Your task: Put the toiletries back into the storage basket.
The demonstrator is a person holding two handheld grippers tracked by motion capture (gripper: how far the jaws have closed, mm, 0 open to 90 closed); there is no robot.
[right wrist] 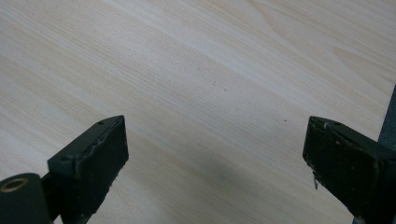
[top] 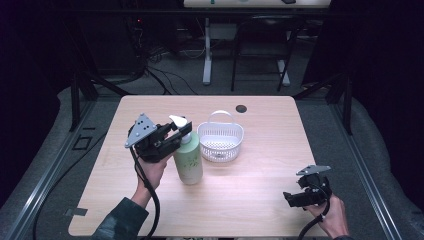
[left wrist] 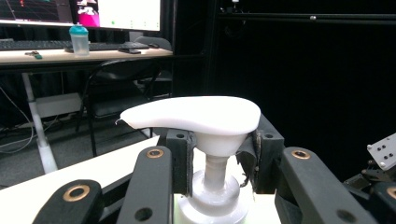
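Landmark: we take the white basket (top: 220, 142) as our reference; it stands on the wooden table (top: 260, 190), toward the far middle of it, with its handle raised.
Pump bottle: we see the green pump bottle (top: 188, 161) standing upright on the table just beside the basket, on the basket's left, nearly touching its rim.
Pump head: the white pump head (left wrist: 196, 114) sits level at the bottle's top, its spout pointing away from the basket.
Left gripper: we hold the left gripper (top: 176, 134) on the far side of the bottle from the basket, reaching in toward it; in the left gripper view its jaws are clenched on the neck of the bottle just under the pump head, one pad on each side.
Right gripper: our right gripper (top: 292, 199) hangs low over bare table well apart from the basket, toward the near right edge; its jaws stand wide apart and hold nothing.
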